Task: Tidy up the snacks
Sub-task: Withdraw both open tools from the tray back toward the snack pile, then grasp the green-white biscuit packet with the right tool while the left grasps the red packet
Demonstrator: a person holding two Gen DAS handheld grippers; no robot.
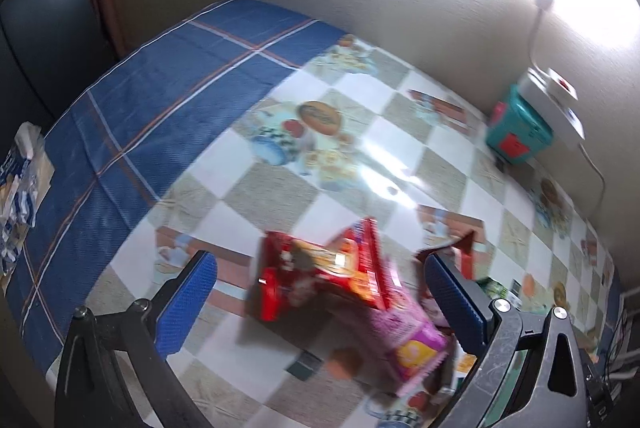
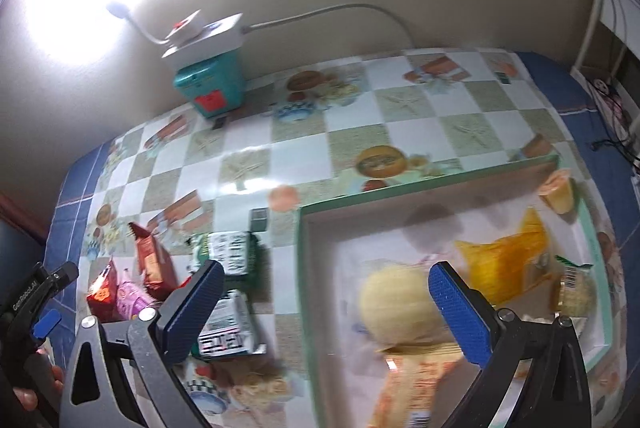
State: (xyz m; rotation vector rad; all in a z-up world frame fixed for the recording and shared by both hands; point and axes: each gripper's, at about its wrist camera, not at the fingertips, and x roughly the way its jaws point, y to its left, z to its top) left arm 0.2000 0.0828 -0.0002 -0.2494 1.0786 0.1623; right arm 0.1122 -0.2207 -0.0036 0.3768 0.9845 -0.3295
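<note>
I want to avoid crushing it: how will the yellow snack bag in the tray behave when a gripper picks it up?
The yellow snack bag looks like a puffed, crinkled film pouch, so it is probably light and soft and will dent under the pads. Its shiny surface may slip; pinching the sealed end seems safer. It lies flat in the tray, so rolling is unlikely.

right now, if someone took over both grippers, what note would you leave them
Left gripper: jaws open, empty, over the red snack packet and pink snack packet.
Right gripper: jaws open, empty, above the green-rimmed tray.
Done: the yellow crinkly bag, pale round bun packet and small orange cup are in the tray.
Left: the red, pink and brown packet and two green-and-white packets lie on the checked tablecloth beside the tray.
</note>
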